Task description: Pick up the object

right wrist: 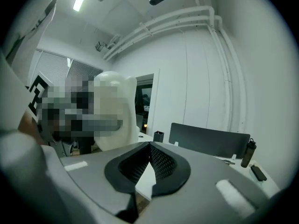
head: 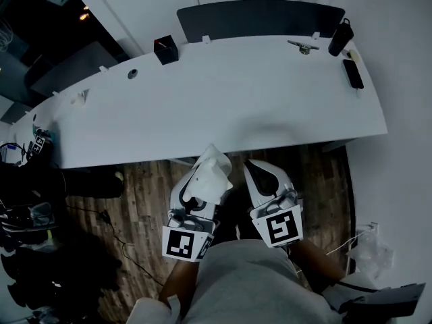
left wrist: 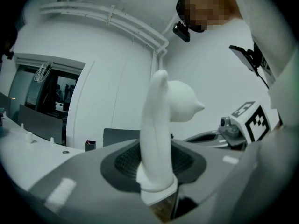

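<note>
Pinching the white object (left wrist: 158, 120), left gripper (left wrist: 156, 169) (own view shows fingers (left wrist: 124, 164)).

The object (left wrist: 159, 120) looks like smooth, matt white plastic. The left gripper (left wrist: 156, 148) and right gripper (right wrist: 149, 149) have matt grey plastic shells, and their pads (right wrist: 163, 164) are black with a fine ribbed, rubbery texture. The surface (head: 236, 100) is smooth and white with a dull sheen. The floor (head: 142, 194) is dark wood planking with visible grain.
</note>
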